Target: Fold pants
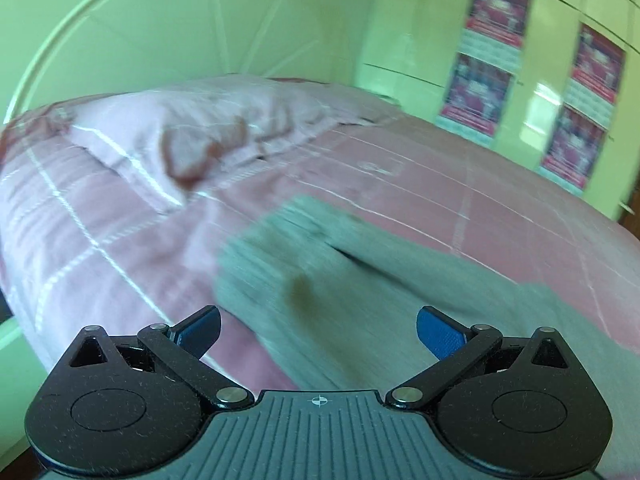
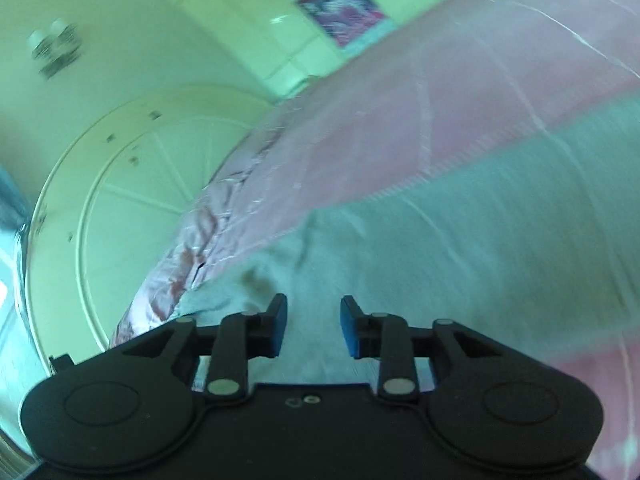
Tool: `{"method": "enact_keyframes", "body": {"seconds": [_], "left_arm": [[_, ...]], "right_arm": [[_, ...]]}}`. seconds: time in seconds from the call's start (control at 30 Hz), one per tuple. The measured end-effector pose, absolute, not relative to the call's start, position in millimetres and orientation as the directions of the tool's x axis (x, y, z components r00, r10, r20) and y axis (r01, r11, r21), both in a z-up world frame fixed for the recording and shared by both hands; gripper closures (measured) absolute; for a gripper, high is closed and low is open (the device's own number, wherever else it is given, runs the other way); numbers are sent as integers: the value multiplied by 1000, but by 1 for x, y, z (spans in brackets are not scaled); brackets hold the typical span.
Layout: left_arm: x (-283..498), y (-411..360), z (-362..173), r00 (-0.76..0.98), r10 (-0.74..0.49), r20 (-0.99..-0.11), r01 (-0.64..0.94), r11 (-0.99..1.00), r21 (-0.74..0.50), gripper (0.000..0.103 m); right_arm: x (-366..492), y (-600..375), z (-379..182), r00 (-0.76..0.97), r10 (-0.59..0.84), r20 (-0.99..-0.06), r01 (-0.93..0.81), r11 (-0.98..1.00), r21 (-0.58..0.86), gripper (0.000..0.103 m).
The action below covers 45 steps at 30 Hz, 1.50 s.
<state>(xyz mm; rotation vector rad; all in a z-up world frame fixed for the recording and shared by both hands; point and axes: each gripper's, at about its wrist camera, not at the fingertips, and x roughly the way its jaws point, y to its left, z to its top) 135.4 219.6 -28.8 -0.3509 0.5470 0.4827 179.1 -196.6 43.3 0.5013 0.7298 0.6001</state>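
Observation:
Grey pants [image 1: 360, 292] lie on a pink bed cover [image 1: 460, 200], with one ribbed end nearest the pillow. My left gripper [image 1: 318, 330] is wide open just above the grey cloth and holds nothing. In the right wrist view the same grey pants [image 2: 460, 248] spread across the bed, blurred by motion. My right gripper [image 2: 314, 326] is open over the cloth, with its blue pads [image 2: 352, 332] apart and nothing between them.
A pink pillow [image 1: 192, 132] lies at the head of the bed against a pale round headboard [image 1: 160, 32]. A wardrobe with posters [image 1: 488, 60] stands beyond the far side. The bed's left edge [image 1: 24, 312] drops away.

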Motion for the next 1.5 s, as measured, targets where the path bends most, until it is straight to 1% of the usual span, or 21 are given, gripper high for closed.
{"method": "enact_keyframes", "body": {"seconds": [0.2,0.23,0.27,0.33,0.43,0.5,0.53,0.57,0.63,0.73,0.8,0.87,0.97,1.03,1.1,1.17,1.2,1.4,1.43,1.47,1.5], "left_arm": [[154,285,-35,691,383,-613,-625,743,-240,0],[158,291,-38,690,375,-619,-623,742,-246,6],[162,294,-41,684,373,-627,-626,742,-241,18],[168,298,-49,688,344,-639,-613,748,-256,24],[171,299,-57,704,317,-635,-590,759,-275,25],[172,301,-62,715,292,-635,-576,761,-299,32],[172,301,-64,727,267,-633,-561,762,-323,41],[171,302,-65,735,250,-631,-553,760,-343,45],[170,303,-66,746,239,-622,-547,753,-366,46],[168,303,-64,761,229,-607,-538,746,-393,46],[172,300,-63,769,219,-600,-525,751,-400,46],[177,296,-62,761,227,-608,-530,757,-382,46],[177,294,-60,763,237,-602,-533,757,-377,46],[178,294,-62,754,242,-611,-537,763,-361,46],[179,294,-64,752,246,-612,-541,761,-358,46],[176,292,-63,754,259,-604,-543,763,-351,56],[174,292,-62,757,267,-597,-544,764,-348,58],[172,295,-68,757,258,-600,-543,759,-359,58],[173,295,-68,758,255,-601,-541,759,-361,58],[174,296,-68,756,253,-604,-540,763,-356,58],[176,295,-67,754,255,-605,-536,771,-343,60]], "right_arm": [[270,-123,41,531,647,-548,-447,763,468,76],[281,-112,40,526,637,-564,-459,770,443,76],[292,-101,36,521,629,-578,-478,775,413,76],[309,-84,28,513,619,-595,-509,777,370,76],[333,-64,16,494,597,-632,-545,779,309,76],[347,-55,8,455,600,-658,-565,765,308,76],[354,-51,5,431,600,-674,-576,758,307,76],[358,-48,2,407,601,-688,-587,749,308,76],[362,-46,1,350,628,-695,-613,715,338,75],[360,-48,8,274,702,-657,-653,638,409,79],[360,-43,7,276,684,-675,-664,644,381,79],[362,-40,6,319,648,-691,-651,680,337,83],[368,-53,7,374,651,-660,-594,715,369,78],[373,-52,-3,335,637,-695,-592,715,370,78],[375,-54,-6,303,656,-691,-585,701,408,78],[371,-56,0,279,700,-657,-606,660,445,86],[368,-56,3,271,713,-647,-624,642,446,86],[370,-46,-2,252,696,-673,-656,634,410,85],[371,-44,-5,256,684,-683,-650,645,401,88],[371,-42,-6,264,673,-691,-643,657,394,96],[368,-40,-5,274,671,-689,-648,658,383,99]]}}
